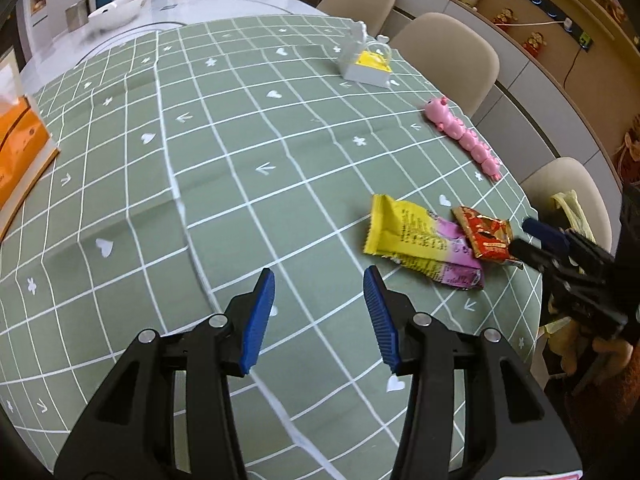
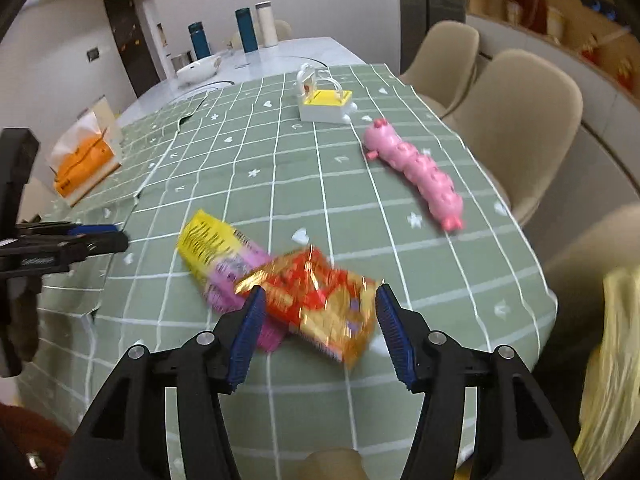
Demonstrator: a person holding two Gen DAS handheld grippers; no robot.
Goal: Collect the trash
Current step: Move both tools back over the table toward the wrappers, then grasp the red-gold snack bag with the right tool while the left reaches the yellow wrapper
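Observation:
A red and gold snack wrapper (image 2: 316,304) lies partly on top of a yellow and pink wrapper (image 2: 212,248) on the green checked tablecloth (image 2: 320,184), near the table's right edge. My right gripper (image 2: 320,320) is open, and the red wrapper lies between its blue pads (image 2: 394,332) without being pressed. In the left wrist view the right gripper (image 1: 522,236) reaches in from the right at the red wrapper (image 1: 486,236), next to the yellow and pink wrapper (image 1: 416,240). My left gripper (image 1: 320,316) hovers open over bare cloth to the left of both wrappers, holding nothing.
A pink caterpillar toy (image 2: 416,172) and a white and yellow toy (image 2: 326,106) lie farther back. An orange tissue box (image 2: 84,156) stands at the left. Beige chairs (image 2: 516,120) line the right side, with a yellow bag (image 2: 612,340) beside the table edge. Bottles (image 2: 246,30) stand at the far end.

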